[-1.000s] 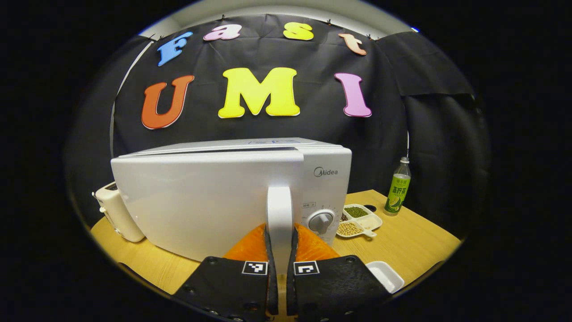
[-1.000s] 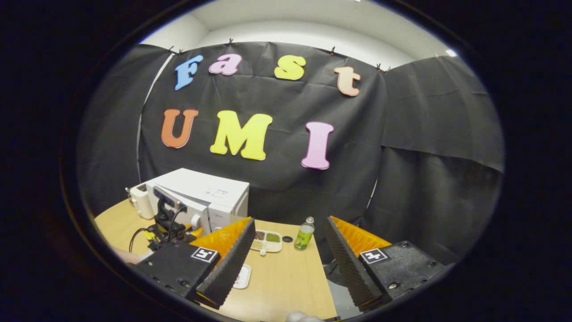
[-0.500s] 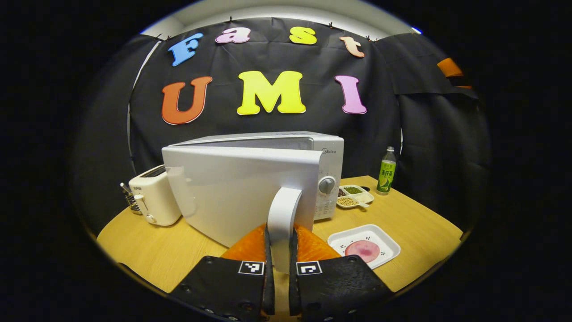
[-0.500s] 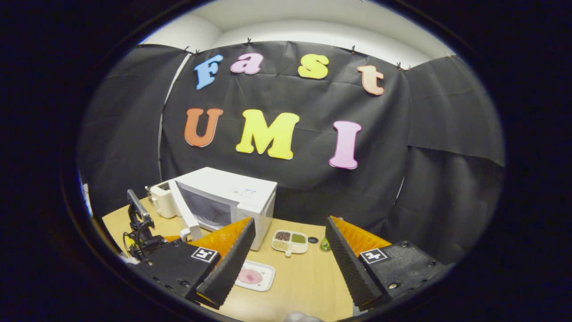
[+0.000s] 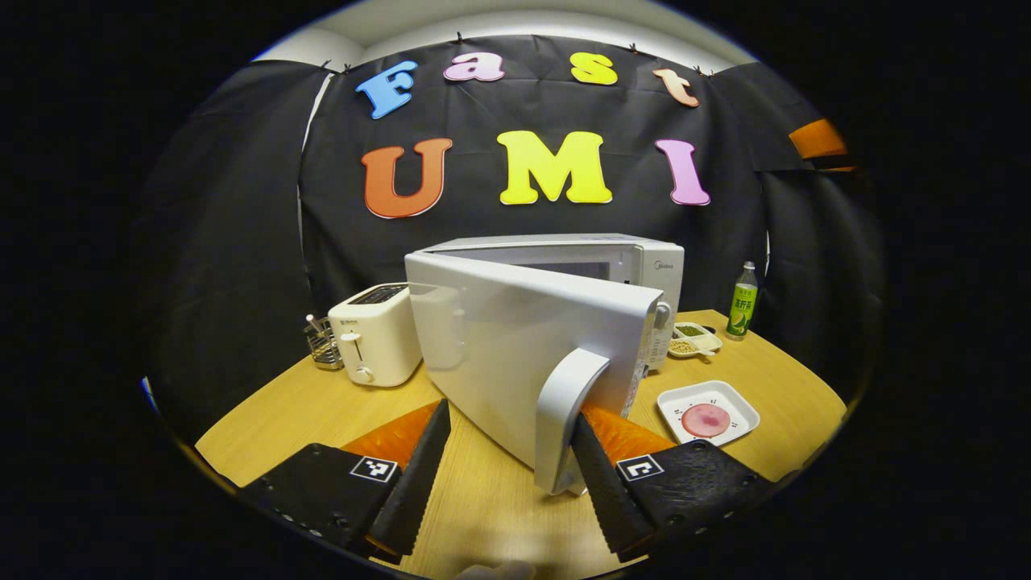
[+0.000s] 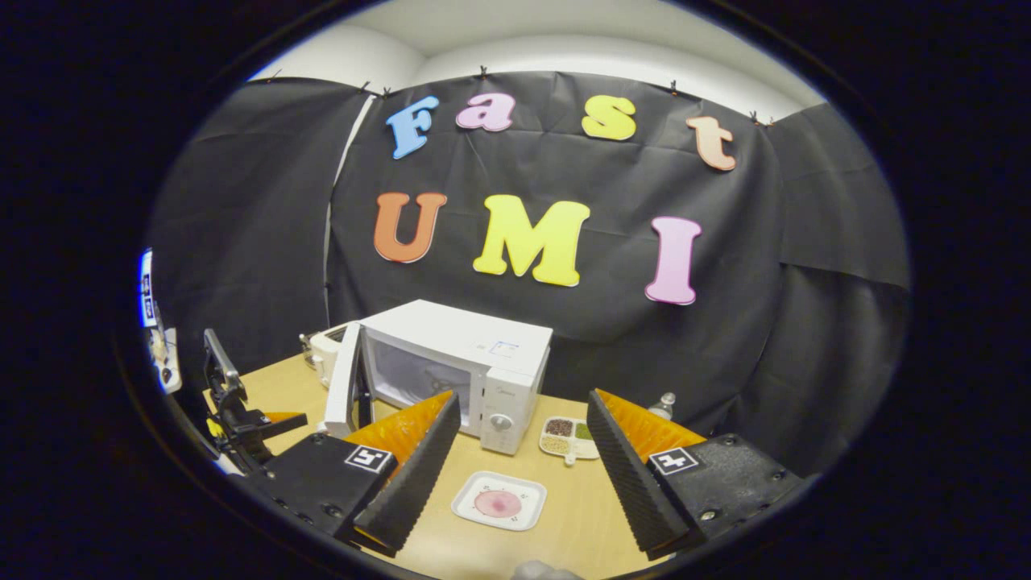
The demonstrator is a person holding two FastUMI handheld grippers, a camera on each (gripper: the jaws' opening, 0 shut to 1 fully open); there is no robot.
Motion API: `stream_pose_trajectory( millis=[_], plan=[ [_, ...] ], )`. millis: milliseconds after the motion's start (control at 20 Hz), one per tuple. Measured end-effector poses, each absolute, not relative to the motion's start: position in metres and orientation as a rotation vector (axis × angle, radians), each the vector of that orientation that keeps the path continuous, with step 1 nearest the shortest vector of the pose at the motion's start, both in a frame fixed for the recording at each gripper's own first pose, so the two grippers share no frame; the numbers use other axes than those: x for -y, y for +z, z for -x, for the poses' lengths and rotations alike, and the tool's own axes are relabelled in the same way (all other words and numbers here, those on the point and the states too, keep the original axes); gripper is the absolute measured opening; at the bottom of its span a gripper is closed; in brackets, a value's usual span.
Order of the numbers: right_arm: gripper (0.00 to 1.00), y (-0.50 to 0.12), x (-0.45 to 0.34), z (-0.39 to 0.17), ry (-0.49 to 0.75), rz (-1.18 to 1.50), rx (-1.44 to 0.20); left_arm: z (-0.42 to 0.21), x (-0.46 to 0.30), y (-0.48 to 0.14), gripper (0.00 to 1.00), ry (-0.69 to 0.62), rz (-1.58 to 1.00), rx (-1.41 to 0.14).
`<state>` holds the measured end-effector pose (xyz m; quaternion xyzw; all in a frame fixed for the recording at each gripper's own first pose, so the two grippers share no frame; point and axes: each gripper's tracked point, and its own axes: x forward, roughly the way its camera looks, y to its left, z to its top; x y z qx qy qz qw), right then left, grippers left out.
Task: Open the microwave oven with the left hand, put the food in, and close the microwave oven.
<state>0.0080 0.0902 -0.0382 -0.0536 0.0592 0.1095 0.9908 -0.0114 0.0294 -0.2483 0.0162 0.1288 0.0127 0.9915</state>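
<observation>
The microwave oven (image 5: 636, 274) now stands with its door (image 5: 515, 354) swung well out, where half a second ago the left gripper (image 5: 509, 475) was clamped on the door handle (image 5: 568, 419); that gripper has since spread wide, one finger just beside the handle. The opening step looks done. The food tray (image 6: 499, 501) lies on the surface (image 6: 580, 515) in front of the oven, below the right gripper (image 6: 523, 467), which is wide open and empty.
</observation>
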Motion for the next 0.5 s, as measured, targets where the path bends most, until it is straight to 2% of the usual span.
stream_pose_trajectory(
  millis=[250,500],
  plan=[
    [1.0,-0.067,-0.097,-0.014,0.212,0.092,-0.168,0.042,-0.073,-0.251,0.82,0.087,-0.037,-0.273],
    [1.0,-0.122,-0.094,-0.019,0.194,0.054,-0.288,0.07,-0.129,-0.257,0.82,0.167,-0.05,-0.301]
  ],
)
